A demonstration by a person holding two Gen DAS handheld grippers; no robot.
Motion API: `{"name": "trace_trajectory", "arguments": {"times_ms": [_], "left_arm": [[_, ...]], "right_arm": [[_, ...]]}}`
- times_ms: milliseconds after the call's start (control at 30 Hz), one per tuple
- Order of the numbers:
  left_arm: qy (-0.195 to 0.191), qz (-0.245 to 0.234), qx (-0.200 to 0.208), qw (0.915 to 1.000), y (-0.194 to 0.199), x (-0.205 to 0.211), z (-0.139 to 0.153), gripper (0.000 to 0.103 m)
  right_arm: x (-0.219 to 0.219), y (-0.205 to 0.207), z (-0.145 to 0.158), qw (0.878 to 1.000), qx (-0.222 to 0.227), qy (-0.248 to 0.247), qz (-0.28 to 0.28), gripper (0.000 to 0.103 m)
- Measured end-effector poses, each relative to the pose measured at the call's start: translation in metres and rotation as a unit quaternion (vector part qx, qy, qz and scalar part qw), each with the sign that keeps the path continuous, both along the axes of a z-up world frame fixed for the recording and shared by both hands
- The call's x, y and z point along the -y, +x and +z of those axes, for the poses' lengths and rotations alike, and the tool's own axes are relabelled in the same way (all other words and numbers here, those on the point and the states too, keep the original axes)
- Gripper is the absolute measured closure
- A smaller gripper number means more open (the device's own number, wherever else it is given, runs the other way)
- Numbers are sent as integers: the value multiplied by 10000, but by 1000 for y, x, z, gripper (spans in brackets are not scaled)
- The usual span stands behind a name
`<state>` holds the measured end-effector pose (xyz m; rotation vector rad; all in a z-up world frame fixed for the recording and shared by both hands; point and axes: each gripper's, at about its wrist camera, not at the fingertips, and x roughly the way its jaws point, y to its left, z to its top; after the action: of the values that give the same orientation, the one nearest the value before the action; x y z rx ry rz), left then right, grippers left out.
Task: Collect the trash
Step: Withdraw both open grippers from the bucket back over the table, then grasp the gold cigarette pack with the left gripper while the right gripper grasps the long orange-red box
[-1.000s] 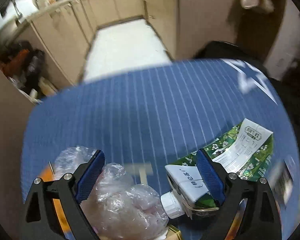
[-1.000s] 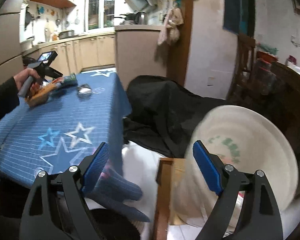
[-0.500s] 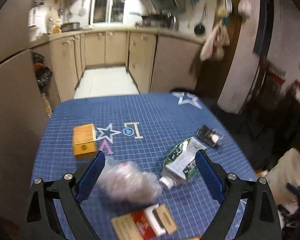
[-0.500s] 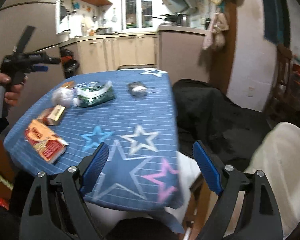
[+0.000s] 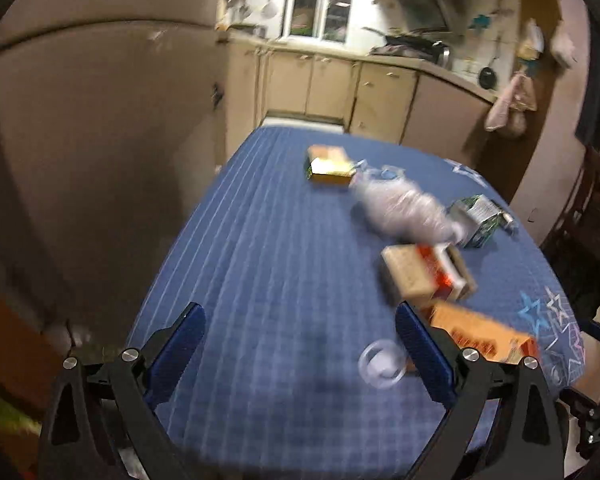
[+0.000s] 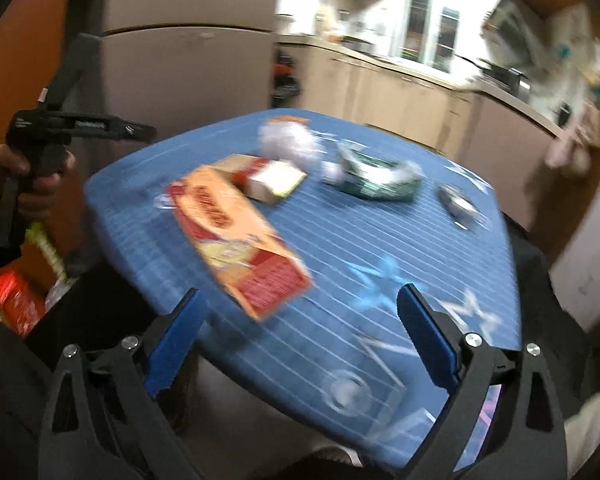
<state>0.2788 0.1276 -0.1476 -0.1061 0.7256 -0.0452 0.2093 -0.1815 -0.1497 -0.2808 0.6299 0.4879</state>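
Trash lies on a table with a blue star cloth [image 5: 268,264]. In the left wrist view I see a gold box [image 5: 329,165], a crumpled clear plastic bag [image 5: 400,210], a green carton [image 5: 478,216], a red and tan box [image 5: 426,274] and an orange flat box [image 5: 484,334]. The right wrist view shows the orange box [image 6: 236,236], the red and tan box [image 6: 266,178], the bag [image 6: 290,142], the green carton [image 6: 378,180] and a small dark wrapper [image 6: 458,200]. My left gripper [image 5: 298,348] is open and empty over the table's near end. My right gripper [image 6: 300,336] is open and empty at the table's edge.
A fridge [image 5: 100,128] stands left of the table. Kitchen cabinets [image 5: 332,88] run along the back. A clear round lid [image 5: 382,364] lies near my left gripper. A dark cloth-covered object [image 6: 540,280] sits at the right of the table. The other hand-held gripper [image 6: 60,128] shows at the left.
Both grippers have pulled back and swung round; the left now looks along the table from its near end, the right has turned from the white bowl to the table. Both stay open.
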Motion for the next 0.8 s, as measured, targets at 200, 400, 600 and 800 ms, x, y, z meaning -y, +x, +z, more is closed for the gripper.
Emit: {"name": "trace_trajectory", "arguments": {"times_ms": [200, 400, 600, 800], "left_arm": [[-291, 199, -49, 9994, -9, -30, -8, 7], [-213, 178, -33, 9996, -12, -34, -13, 7], [-309, 195, -65, 9993, -10, -39, -16, 7], [-227, 34, -28, 9997, -1, -30, -13, 7]], "right_arm": [[-47, 23, 6, 9891, 34, -547, 1369, 5], [-79, 66, -1, 9659, -611, -891, 2355, 5], [-91, 85, -23, 9531, -1404, -808, 2555, 16], [-79, 79, -22, 9661, -1254, -439, 2214, 38]]}}
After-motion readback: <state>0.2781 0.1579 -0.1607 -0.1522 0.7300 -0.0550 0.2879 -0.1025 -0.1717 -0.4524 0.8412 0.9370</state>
